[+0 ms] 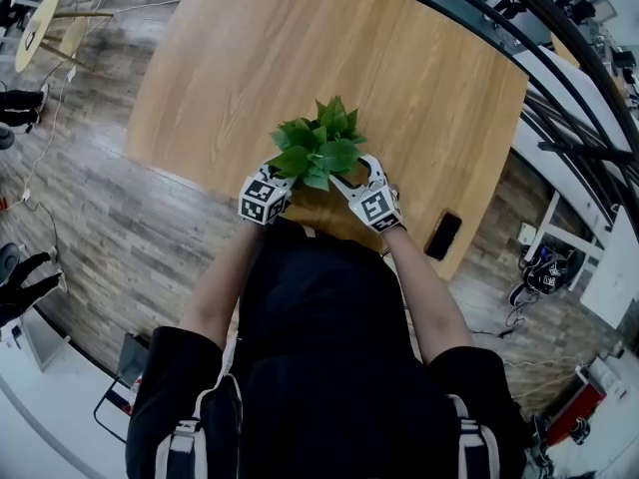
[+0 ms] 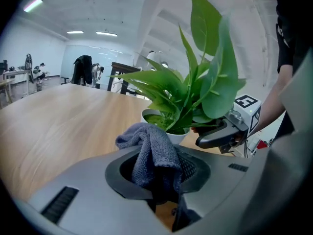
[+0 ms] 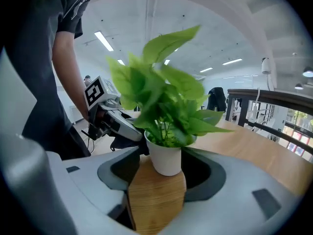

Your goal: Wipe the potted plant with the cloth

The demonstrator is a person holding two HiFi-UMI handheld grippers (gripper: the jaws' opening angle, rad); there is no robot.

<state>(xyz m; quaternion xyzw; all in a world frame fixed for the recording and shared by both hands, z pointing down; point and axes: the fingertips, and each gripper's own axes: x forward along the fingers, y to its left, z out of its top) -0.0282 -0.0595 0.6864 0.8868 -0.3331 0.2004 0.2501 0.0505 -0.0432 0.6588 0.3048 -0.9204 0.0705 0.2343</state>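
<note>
The potted plant, green leaves in a small white pot, stands near the front edge of the wooden table. My left gripper is shut on a grey-blue cloth, which bunches up out of the jaws just short of the pot. In the head view this left gripper sits at the plant's left. My right gripper is open, with the pot standing between its jaw ends and bare wood showing around it. From above, the right gripper is at the plant's right.
A dark phone lies on the table near its front right corner. The person's body is close against the table's front edge. Black railings run beyond the table's right side. Wooden floor surrounds the table.
</note>
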